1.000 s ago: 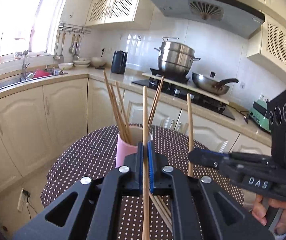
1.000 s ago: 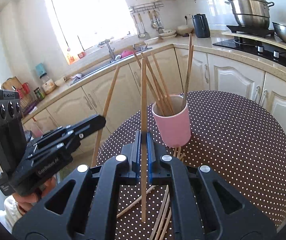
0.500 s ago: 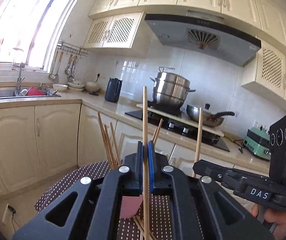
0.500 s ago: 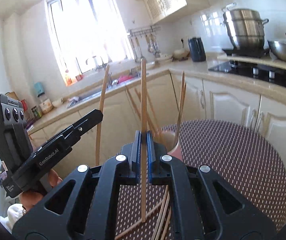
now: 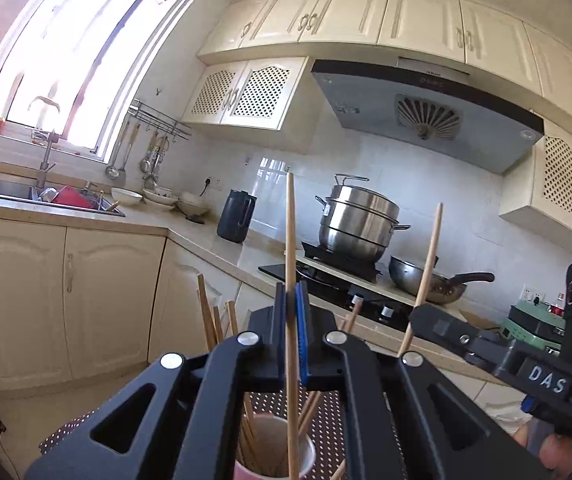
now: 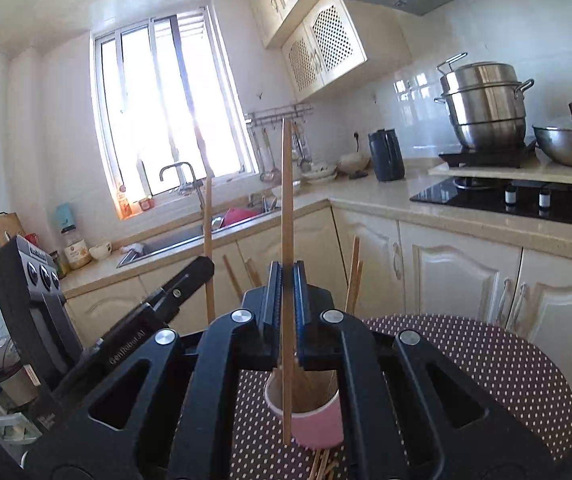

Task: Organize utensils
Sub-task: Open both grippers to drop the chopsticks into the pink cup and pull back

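Observation:
A pink cup (image 5: pixel 274 458) (image 6: pixel 313 416) with several wooden chopsticks in it stands on the dotted table (image 6: pixel 485 360). My left gripper (image 5: pixel 290 304) is shut on an upright chopstick (image 5: pixel 290 232) whose lower end hangs over the cup's mouth. My right gripper (image 6: pixel 286 284) is shut on another upright chopstick (image 6: pixel 286 184), its lower end in front of the cup. Each gripper shows in the other's view: the right one (image 5: pixel 437 320) at the right, the left one (image 6: pixel 190 276) at the left. Loose chopsticks (image 6: pixel 321 464) lie on the table by the cup.
Cream cabinets and a counter run behind the table. A sink (image 6: pixel 190 236), a black kettle (image 5: pixel 236 216), a steel steamer pot (image 5: pixel 359 220) and a wok (image 5: pixel 429 280) sit on the counter. A range hood (image 5: pixel 425 112) hangs above the stove.
Both grippers have risen and tilted up with their chopsticks held upright. They have moved in over the pink cup, which now sits low under the fingers.

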Demonstrator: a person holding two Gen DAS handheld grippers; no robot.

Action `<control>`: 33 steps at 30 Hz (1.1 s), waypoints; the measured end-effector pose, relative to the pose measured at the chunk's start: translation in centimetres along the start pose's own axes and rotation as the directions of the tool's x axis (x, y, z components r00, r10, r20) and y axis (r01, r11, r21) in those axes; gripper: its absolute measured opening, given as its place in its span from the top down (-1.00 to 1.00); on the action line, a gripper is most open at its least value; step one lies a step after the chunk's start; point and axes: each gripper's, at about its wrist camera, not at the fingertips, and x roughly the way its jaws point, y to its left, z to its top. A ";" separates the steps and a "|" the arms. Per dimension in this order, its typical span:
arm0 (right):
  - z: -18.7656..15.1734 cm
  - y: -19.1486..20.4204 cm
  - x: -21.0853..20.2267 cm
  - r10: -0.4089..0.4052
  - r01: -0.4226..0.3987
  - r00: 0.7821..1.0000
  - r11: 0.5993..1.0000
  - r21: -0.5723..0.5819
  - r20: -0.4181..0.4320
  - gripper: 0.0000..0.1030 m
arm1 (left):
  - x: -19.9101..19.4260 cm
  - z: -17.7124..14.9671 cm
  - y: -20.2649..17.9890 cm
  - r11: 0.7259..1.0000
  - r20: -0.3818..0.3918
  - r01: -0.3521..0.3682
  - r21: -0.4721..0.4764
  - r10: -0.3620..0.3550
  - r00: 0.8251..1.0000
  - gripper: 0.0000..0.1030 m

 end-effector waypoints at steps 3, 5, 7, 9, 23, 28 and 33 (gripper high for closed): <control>0.3 -0.5 0.9 -0.006 0.006 1.000 1.000 0.000 0.026 0.89 | 1.6 0.2 0.3 1.000 0.011 -0.009 -0.017 0.010 1.000 0.90; 0.3 -0.7 1.5 -0.014 0.015 0.999 1.000 -0.012 0.039 0.89 | 2.4 0.1 0.4 1.000 0.028 -0.022 -0.011 0.022 0.999 0.90; 0.1 -0.9 2.0 -0.017 0.017 0.999 1.000 -0.012 0.042 0.89 | 3.2 -0.1 0.4 0.999 0.035 -0.033 -0.003 0.034 0.999 0.90; -0.3 -1.1 2.6 -0.019 0.020 0.999 0.999 -0.025 0.033 0.89 | 4.0 -0.5 0.3 0.998 0.046 -0.059 0.015 0.058 0.997 0.90; -4.6 -1.0 3.1 -0.028 0.024 0.998 0.997 -0.078 -0.051 0.88 | 4.4 -4.8 0.5 0.995 -0.042 -0.076 0.064 0.079 0.996 0.90; -6.3 -0.6 2.6 -0.053 0.045 0.996 0.993 -0.106 -0.078 0.88 | 3.2 -5.7 0.9 0.995 -0.092 -0.068 0.074 0.075 0.993 0.90; -7.4 -0.4 2.4 -0.075 0.062 0.992 0.991 -0.116 -0.106 0.88 | 2.8 -6.4 0.8 0.992 -0.170 -0.061 0.111 0.080 0.982 0.90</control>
